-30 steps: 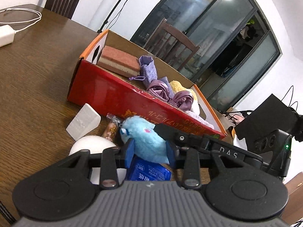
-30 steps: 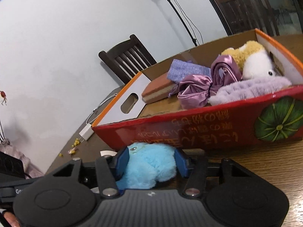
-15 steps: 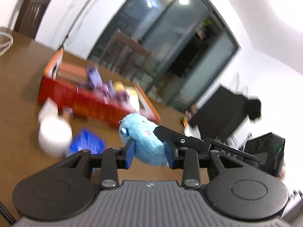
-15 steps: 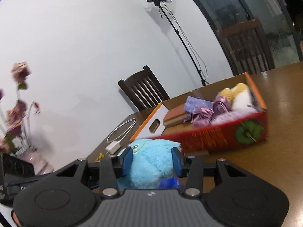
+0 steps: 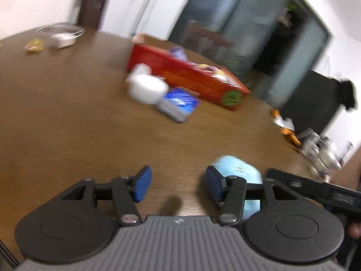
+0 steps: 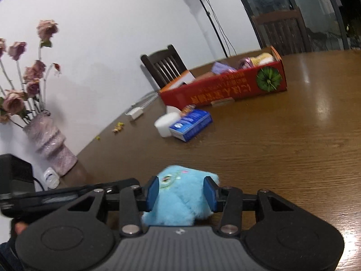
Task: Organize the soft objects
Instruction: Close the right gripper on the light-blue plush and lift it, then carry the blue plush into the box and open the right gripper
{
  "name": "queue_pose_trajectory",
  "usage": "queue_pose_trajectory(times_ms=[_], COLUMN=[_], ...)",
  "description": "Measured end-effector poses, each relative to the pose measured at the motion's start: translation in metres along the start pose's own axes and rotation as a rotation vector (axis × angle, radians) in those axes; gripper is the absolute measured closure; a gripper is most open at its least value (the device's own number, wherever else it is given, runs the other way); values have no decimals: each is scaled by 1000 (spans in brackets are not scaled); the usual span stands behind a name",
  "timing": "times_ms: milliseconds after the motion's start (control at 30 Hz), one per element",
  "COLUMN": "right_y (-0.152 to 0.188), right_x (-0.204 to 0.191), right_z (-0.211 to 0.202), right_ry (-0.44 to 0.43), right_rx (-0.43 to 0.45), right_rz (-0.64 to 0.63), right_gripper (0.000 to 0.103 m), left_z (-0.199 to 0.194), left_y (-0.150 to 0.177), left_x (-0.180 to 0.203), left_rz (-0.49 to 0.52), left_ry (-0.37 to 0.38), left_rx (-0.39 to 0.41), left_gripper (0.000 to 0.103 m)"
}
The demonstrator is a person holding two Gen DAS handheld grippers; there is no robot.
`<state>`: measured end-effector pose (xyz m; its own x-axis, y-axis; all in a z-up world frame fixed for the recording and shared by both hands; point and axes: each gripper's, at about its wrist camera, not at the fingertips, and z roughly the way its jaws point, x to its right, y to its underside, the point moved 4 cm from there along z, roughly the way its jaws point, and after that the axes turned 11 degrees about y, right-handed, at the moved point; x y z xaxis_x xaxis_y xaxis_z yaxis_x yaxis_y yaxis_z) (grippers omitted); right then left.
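A fluffy light-blue plush toy [image 6: 180, 194] sits between the blue pads of my right gripper [image 6: 181, 193], which is shut on it just above the brown table. In the left wrist view the toy [image 5: 237, 171] lies to the right of my left gripper [image 5: 176, 183], which is open and empty. The red cardboard box [image 6: 225, 88] stands far across the table and holds purple cloths, a sponge and a plush; it also shows in the left wrist view [image 5: 191, 76].
In front of the box lie a blue tissue pack [image 6: 191, 124], a white round container [image 6: 165, 124] and a small snack packet. A pink vase with roses [image 6: 49, 140], a white charger [image 6: 135, 113] and dark chairs [image 6: 167, 63] are at the table's edge.
Both grippers pulled back far from the box with the toy. My left gripper opened and let go of the toy; my right gripper still holds it.
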<state>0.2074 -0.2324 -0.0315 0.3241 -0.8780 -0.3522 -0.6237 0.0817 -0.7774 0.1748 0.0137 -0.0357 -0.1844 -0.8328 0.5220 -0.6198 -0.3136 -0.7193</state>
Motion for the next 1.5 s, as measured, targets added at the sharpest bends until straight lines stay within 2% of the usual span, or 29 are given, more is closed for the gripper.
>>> queue_pose_trajectory(times_ms=[100,167,200,300,367,433,500,567,600,700,767,867,933,1000,1067,1167,1300,1400,1467,1500], right_y=[-4,-5,-5,0,2,4,5,5,6,2,-6,-38,-69,-110,-149,-206,-252,-261,-255,-253], right_x=[5,10,12,17,19,22,26,29,29,25,23,17,12,6,2,0,1,4,4,5], right_z=[-4,-2,0,8,15,20,25,32,35,43,47,53,64,84,113,172,260,323,355,364], right_ry=[42,45,41,37,39,36,28,6,-10,-53,-53,-71,-85,-95,-95,-80,-27,24,72,97], right_rx=[20,11,5,-18,-32,-42,-51,-67,-76,-95,-89,-54,-25,15,38,26,-40,-161,-237,-251], right_rz=[3,18,25,44,59,75,100,122,127,134,131,126,103,61,32,33,37,39,11,3], right_gripper=[56,56,56,56,56,56,54,54,56,67,68,68,68,68,69,70,70,78,78,78], left_z=[-12,-13,-11,2,10,20,30,36,38,38,39,40,49,63,84,125,185,217,222,218], left_y=[-2,-2,-1,8,14,16,17,16,15,8,-1,-36,-73,-117,-158,-215,-266,-275,-273,-273], left_x=[1,12,19,41,46,44,39,29,27,20,20,22,21,12,-1,-24,-62,-79,-82,-84], left_rz=[-62,-53,-39,-1,18,17,2,-35,-56,-53,-52,-4,26,14,5,-14,-37,3,26,38], left_ry=[98,156,182,240,235,215,192,220,247,238,249,271,279,292,276,231,128,42,42,32], left_rx=[36,36,25,-36,-60,-80,-100,-106,-108,-89,-73,-27,-5,14,25,18,-22,-81,-104,-86], left_gripper=[48,43,39,38,38,43,58,68,70,71,71,71,71,71,71,71,71,68,59,56])
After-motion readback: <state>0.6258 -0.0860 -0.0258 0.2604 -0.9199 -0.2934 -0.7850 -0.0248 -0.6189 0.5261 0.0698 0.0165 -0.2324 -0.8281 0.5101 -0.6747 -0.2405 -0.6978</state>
